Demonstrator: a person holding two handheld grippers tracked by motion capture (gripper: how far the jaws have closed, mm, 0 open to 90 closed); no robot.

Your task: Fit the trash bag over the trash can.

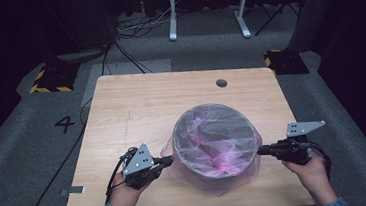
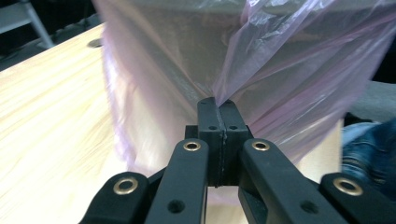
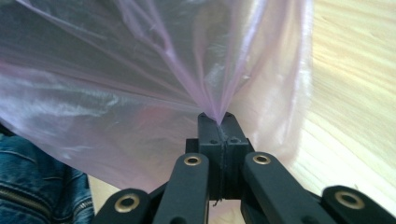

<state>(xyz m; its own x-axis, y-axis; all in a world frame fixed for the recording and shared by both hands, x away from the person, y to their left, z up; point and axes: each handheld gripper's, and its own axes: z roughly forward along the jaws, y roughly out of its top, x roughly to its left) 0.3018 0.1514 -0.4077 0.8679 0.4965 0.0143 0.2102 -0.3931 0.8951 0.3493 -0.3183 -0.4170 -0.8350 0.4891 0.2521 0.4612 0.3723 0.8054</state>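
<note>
The left gripper (image 1: 168, 160) and right gripper (image 1: 260, 150) each pinch the pink bag (image 1: 217, 177) — jaws clamped on film — either side of the bin (image 1: 212, 111).

One table (image 1: 136, 107) carries one round grey bin (image 1: 217, 168); one pink plastic bag (image 1: 209, 141) lines it; two claws are in view, a left claw (image 1: 168, 160) and a right claw (image 1: 261, 150); two hands hold them; one hole (image 1: 221, 83) marks the tabletop; two yellow-and-black blocks sit on the floor beyond; one white frame stands farther back.
</note>
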